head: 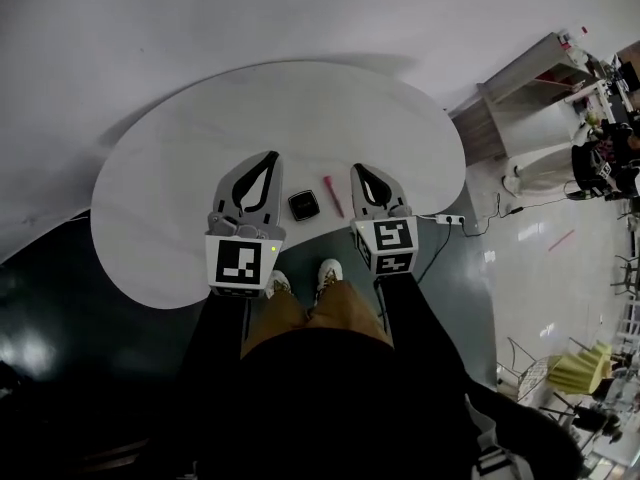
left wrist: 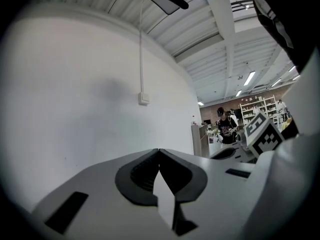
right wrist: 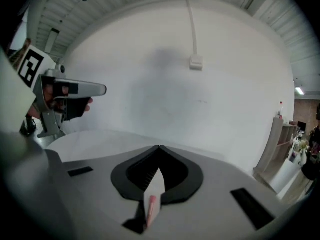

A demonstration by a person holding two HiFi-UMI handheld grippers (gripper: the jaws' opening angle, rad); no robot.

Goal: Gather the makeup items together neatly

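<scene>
Worktop: white, curved outline; far half bare, front edge close to the person's shoes; black compact and pink stick lie near each other, not touching, close to that front edge, between the two grippers; left gripper: fingers closed tip to tip, holding nothing; right gripper: fingers likewise together, empty, just right of the pink stick.

- L gripper: jaws shut tip to tip, nothing btwn them.
- R gripper: jaws shut too, near L gripper's right, parallel.
- Arms reach fwd.
</scene>
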